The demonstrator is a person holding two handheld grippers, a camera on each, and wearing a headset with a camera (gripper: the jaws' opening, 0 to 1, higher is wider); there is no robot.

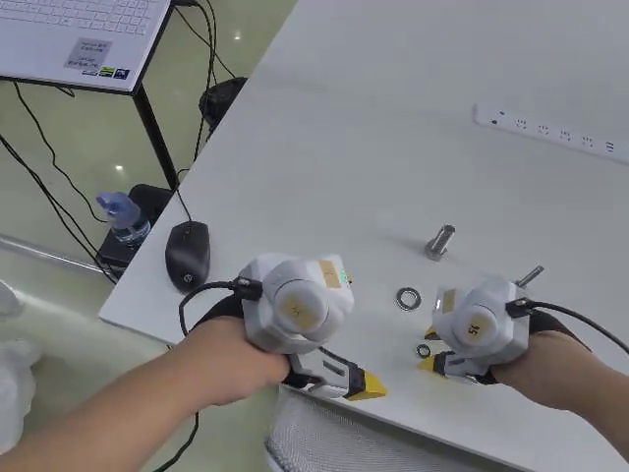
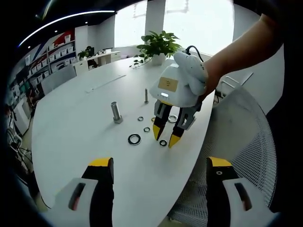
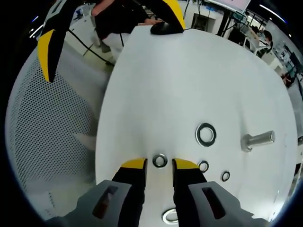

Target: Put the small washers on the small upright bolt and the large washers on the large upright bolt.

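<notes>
laptop (image 1: 69, 39): cut by top edge | small bolt (image 1: 531, 274): base hidden behind right tool (image 1: 428, 349)

Wide bare table (image 1: 393, 118) beyond the large bolt (image 1: 439, 241), open as far as the power strip (image 1: 550, 131). Free approach from above to the large bolt and to the small bolt (image 1: 531, 275), well apart from each other. Nearer the edge, a large washer (image 1: 408, 298) lying in the open; a small washer (image 1: 424, 350) hemmed in by the narrowly parted jaws of the right gripper (image 3: 159, 165). Two more small washers (image 3: 203, 166) just beside, possibly crowded by that gripper. Clear surface leftward up to the mouse (image 1: 187, 254). Off the near edge, a mesh chair (image 1: 324, 438) below the left gripper (image 2: 159, 163), jaws wide apart.
</notes>
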